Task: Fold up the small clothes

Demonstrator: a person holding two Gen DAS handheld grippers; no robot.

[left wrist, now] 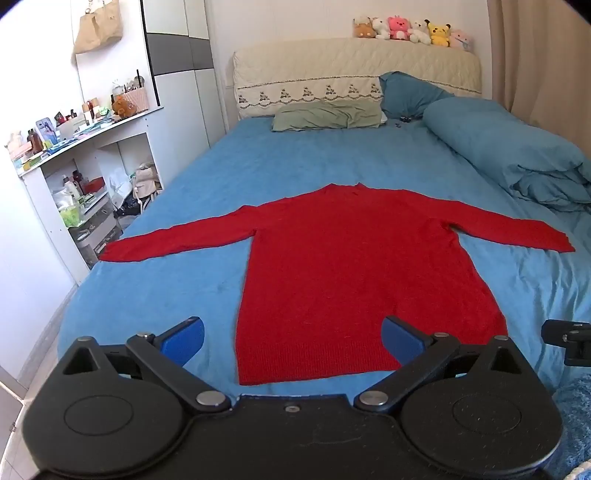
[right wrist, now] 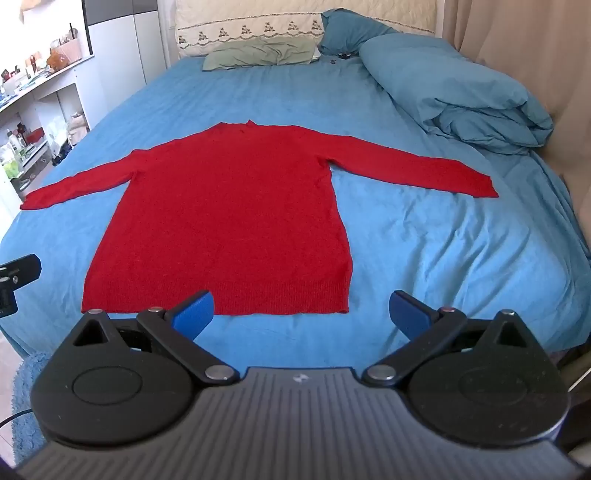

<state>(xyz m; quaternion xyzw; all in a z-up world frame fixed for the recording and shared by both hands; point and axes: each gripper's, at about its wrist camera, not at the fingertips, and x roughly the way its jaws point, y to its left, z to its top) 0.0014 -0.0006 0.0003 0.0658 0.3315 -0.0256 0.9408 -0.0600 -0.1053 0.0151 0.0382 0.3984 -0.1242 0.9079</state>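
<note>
A red long-sleeved sweater (left wrist: 351, 266) lies flat on the blue bedsheet (left wrist: 177, 291), collar toward the headboard, both sleeves spread out sideways, hem toward me. It also shows in the right wrist view (right wrist: 229, 214). My left gripper (left wrist: 293, 338) is open and empty, hovering over the hem's left part. My right gripper (right wrist: 301, 312) is open and empty, just in front of the hem's right corner. A bit of the right gripper shows at the right edge of the left wrist view (left wrist: 569, 339).
A rolled blue duvet (right wrist: 461, 96) lies along the bed's right side. A green pillow (right wrist: 262, 51) and a blue pillow (right wrist: 347, 29) lie at the headboard. White shelves with clutter (left wrist: 85, 177) stand left of the bed. A curtain (right wrist: 517, 37) hangs on the right.
</note>
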